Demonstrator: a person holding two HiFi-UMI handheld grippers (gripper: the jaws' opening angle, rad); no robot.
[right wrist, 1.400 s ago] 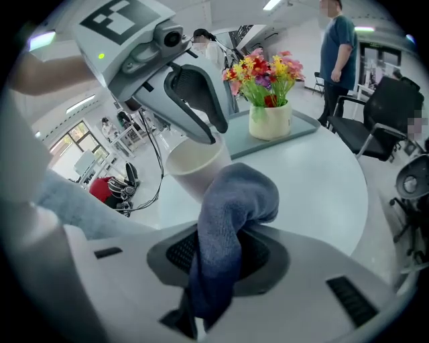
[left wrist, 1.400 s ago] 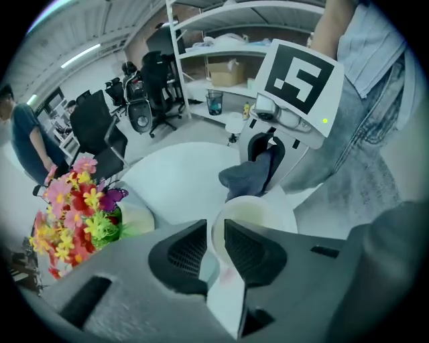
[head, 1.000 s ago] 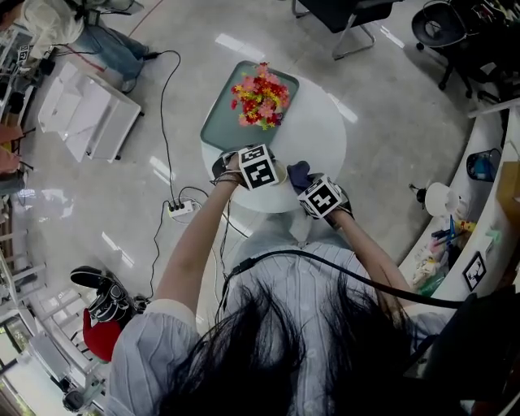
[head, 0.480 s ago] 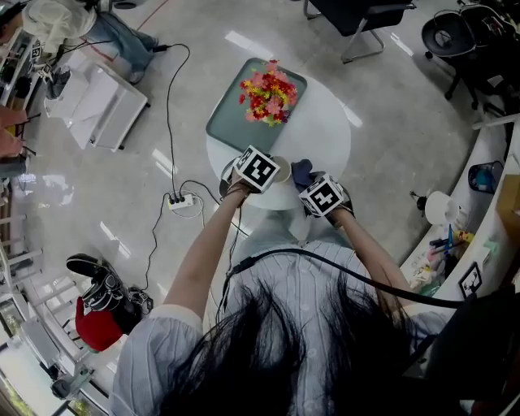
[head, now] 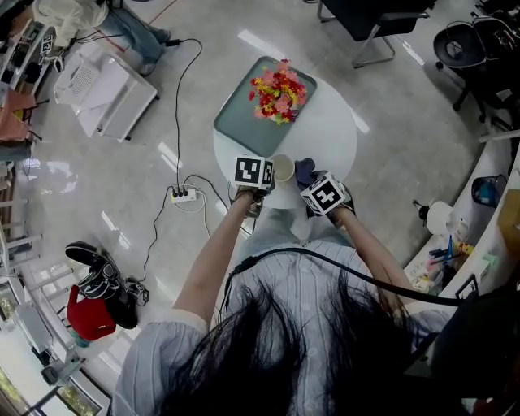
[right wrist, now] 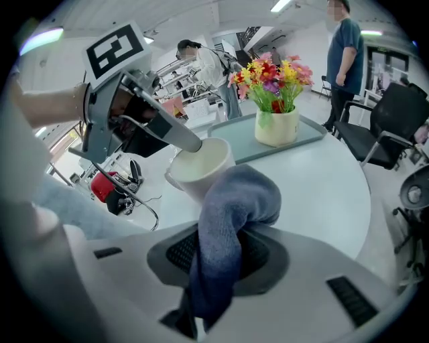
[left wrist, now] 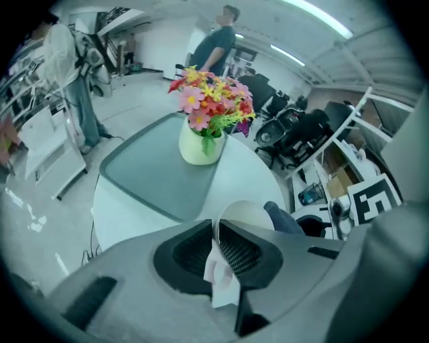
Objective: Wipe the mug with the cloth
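Note:
A cream mug (head: 283, 168) is held at the near edge of the round white table (head: 325, 130). My left gripper (left wrist: 216, 231) is shut on the mug's rim (left wrist: 244, 213), with the handle showing pale between the jaws. In the right gripper view the mug (right wrist: 200, 166) sits just ahead, the left gripper (right wrist: 175, 139) clamped on its far rim. My right gripper (right wrist: 221, 244) is shut on a blue-grey cloth (right wrist: 231, 214), whose bunched end rests against the mug's near side. In the head view the cloth (head: 304, 171) lies right beside the mug.
A grey-green tray (head: 252, 122) carries a cream vase of red, pink and yellow flowers (head: 279, 88) at the table's far side. Cables and a power strip (head: 184, 194) lie on the floor to the left. Office chairs (head: 370, 20) stand beyond. A person (right wrist: 344, 53) stands behind the table.
The left gripper's cube has turned and the mug has come up into view between the two grippers. The cloth now sits against the mug.

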